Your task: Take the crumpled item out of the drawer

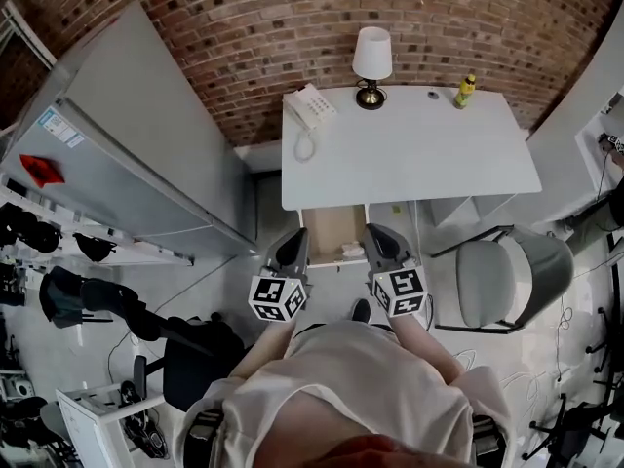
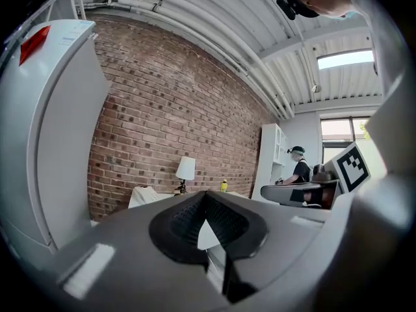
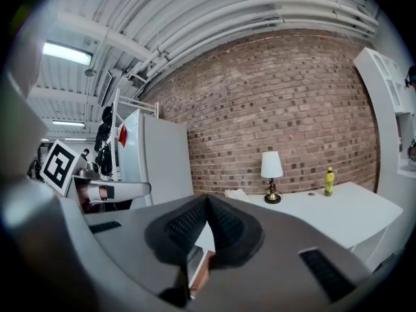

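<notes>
Crumpled item (image 1: 352,252): one small pale lump, lying in the open drawer (image 1: 330,228) at its front right corner; too small for me to make out more. Drawer: pulled out from under the near edge of the bench (image 1: 419,159), wood-coloured inside; I see nothing else in it. Right hand-held gripper (image 1: 374,234): held just right of the drawer, tips near the item, though I cannot tell whether they touch it; in the right gripper view the jaws are pressed together at the tips with nothing between them. Left hand-held gripper (image 1: 296,238): held at the drawer's left edge, apart from the item; in the left gripper view its jaws likewise meet at the tips and pinch nothing. Both point towards the bench, side by side, each with its marker cube nearest me. Bench: white top, set against the brick wall (image 1: 292,27). On it, along the back: a white phone (image 1: 311,107) at the left corner, a lamp (image 1: 371,64) with a white shade beside it, a yellow bottle (image 1: 465,91) towards the right. Fridge (image 1: 136,135): tall, white-grey, left of the bench, with a red tag on its side. Chair (image 1: 507,279): grey, on the floor right of the drawer. A second person, in dark top and cap, stands far off in the left gripper view.
</notes>
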Available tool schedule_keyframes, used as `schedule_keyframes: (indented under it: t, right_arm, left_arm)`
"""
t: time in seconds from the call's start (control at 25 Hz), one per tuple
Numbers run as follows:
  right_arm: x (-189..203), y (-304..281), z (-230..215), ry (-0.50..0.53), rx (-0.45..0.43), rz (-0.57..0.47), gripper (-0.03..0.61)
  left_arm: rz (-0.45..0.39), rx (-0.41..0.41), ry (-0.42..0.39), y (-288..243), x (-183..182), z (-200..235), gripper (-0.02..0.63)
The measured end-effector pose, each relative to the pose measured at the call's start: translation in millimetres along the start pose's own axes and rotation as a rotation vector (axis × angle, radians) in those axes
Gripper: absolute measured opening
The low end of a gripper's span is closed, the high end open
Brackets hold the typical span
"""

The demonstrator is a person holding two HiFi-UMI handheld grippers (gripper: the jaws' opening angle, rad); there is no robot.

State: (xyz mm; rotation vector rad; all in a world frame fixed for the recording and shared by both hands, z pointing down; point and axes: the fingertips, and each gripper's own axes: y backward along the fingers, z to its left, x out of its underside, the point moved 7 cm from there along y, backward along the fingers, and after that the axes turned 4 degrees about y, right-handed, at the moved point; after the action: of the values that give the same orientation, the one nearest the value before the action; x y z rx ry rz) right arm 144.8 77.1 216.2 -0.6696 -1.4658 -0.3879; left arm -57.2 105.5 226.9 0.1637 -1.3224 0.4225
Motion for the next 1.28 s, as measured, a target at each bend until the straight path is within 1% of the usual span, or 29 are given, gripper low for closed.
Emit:
schedule_keyframes:
  t: [0.12,0.24,0.48,0.6,0.84,1.08,1.28]
  right_arm:
    - [0,-8,-29,-0.019,-0.026,0.004,0.006]
    - [0,-18,-49,-0.026,-0.032,0.003,0.006]
    - [-6,-42,-59,-0.012,-0.036,-0.008,0.006]
    - [-8,-51,-59,-0.002,-0.021,-0.004,0.006]
    - [-12,-74,-44,-0.006,0.011,0.020,0.007]
    - [-11,-97,-24,-0.006,0.034,0.037,0.006]
    - [-9,-105,-15,-0.009,0.043,0.046,0.006]
  left_arm:
    - [-0.004,-0.026,0.019,-25,0,-10,0.009]
    - [-0.007,-0.034,0.012,-40,-4,-16,0.009]
    - [0.001,-0.077,0.008,-51,-7,6,0.009]
    - [0.010,-0.070,0.011,-58,-8,19,0.009]
    - [0.025,-0.015,-0.004,-68,-19,46,0.009]
    - [0.035,-0.021,-0.003,-62,-22,86,0.009]
    - [0.056,-0.010,-0.007,-61,-20,100,0.009]
